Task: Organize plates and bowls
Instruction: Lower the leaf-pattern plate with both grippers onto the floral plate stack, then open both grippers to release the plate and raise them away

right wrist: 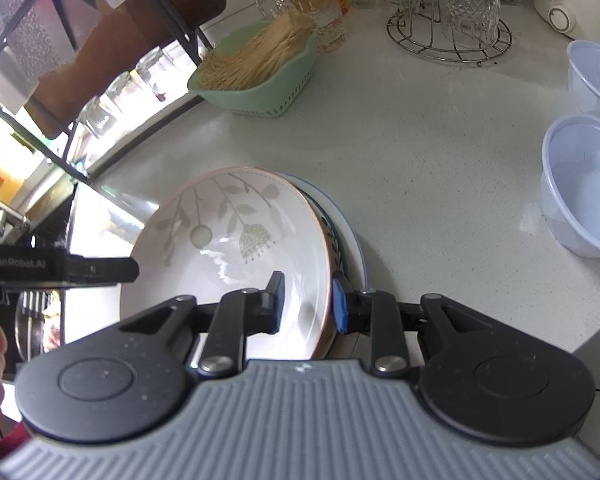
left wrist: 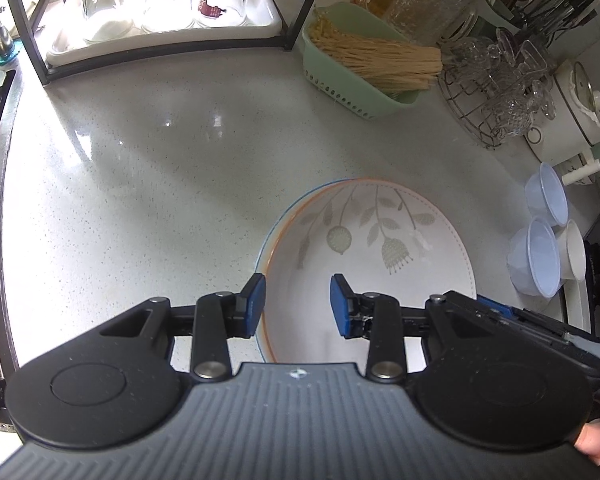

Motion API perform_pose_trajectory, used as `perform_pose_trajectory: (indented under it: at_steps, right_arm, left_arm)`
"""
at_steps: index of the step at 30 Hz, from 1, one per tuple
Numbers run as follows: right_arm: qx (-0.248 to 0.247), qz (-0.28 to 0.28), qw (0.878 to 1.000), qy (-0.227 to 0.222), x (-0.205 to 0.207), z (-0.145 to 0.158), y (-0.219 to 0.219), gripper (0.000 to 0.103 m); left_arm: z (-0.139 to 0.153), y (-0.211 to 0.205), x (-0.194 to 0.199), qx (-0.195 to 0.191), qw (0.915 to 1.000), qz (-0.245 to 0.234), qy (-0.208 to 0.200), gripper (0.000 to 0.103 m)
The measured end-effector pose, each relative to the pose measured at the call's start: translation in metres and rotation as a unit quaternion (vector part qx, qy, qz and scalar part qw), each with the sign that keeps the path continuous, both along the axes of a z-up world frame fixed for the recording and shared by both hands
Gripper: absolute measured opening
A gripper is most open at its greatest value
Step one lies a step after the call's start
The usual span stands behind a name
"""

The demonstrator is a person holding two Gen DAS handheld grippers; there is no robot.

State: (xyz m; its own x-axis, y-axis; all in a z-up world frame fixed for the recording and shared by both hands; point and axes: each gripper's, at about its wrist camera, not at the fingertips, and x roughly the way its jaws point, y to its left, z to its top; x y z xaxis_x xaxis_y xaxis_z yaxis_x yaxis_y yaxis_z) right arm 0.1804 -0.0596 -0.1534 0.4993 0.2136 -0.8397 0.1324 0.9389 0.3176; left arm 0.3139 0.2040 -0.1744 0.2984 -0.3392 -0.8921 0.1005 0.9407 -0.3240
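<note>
Right gripper (right wrist: 307,302): jaws straddling right rim of floral bowl (right wrist: 236,256), one pad inside, one outside; pads close to rim, actual contact not resolvable, so grip cannot be confirmed. Left gripper (left wrist: 298,306): jaws parted, left pad at bowl's left rim, right pad over the basin, nothing clamped.

Handling estimate: glazed ceramic, rigid, fairly heavy, slick, chippable. Best hold judged at rim, pads across the wall, opposite sides for balance.

Appearance: white, shallow, grey leaf-and-flower print, orange-brown rim line. Appears tilted, resting on a patterned dish and a blue-rimmed plate (right wrist: 354,248) just visible beneath at 3 o'clock.

Location: speckled countertop (left wrist: 160,184), near front edge. Clear plastic bowls (right wrist: 584,184) at 2 o'clock, green basket of noodles (right wrist: 268,88) at 12 o'clock, well apart.
</note>
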Motion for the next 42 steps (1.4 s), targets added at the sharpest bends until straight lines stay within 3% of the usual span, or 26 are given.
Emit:
perform_pose_trajectory:
  at_steps: [7,14,20,26,35,42]
  right_arm:
    - [0.005,-0.008,1.000,0.014,-0.005,0.001,0.000,0.029]
    - [-0.043,0.012,0.999,-0.003,-0.004,0.009,0.009,0.029]
    - [-0.041,0.010,0.999,-0.019,-0.005,0.017,0.003,0.028]
    - [-0.056,0.019,0.996,-0.061,-0.005,0.040,0.006,0.028]
    - [-0.041,0.016,0.990,-0.133,-0.008,0.081,0.009,0.028]
    - [-0.059,0.013,0.983,-0.171,-0.018,0.105,0.017,0.028]
  left_arm:
    - [0.001,-0.005,-0.006,-0.004,0.9999,-0.011,-0.003,0.039]
    - [-0.001,-0.005,-0.009,-0.008,0.9999,-0.010,-0.006,0.039]
    - [0.007,-0.002,-0.012,-0.012,0.9997,0.001,-0.022,0.039]
    - [0.032,-0.002,-0.015,-0.008,0.9979,-0.001,-0.064,0.040]
    - [0.077,0.000,-0.020,-0.010,0.9915,0.007,-0.130,0.040]
    - [0.104,0.010,-0.029,-0.028,0.9851,0.028,-0.167,0.040]
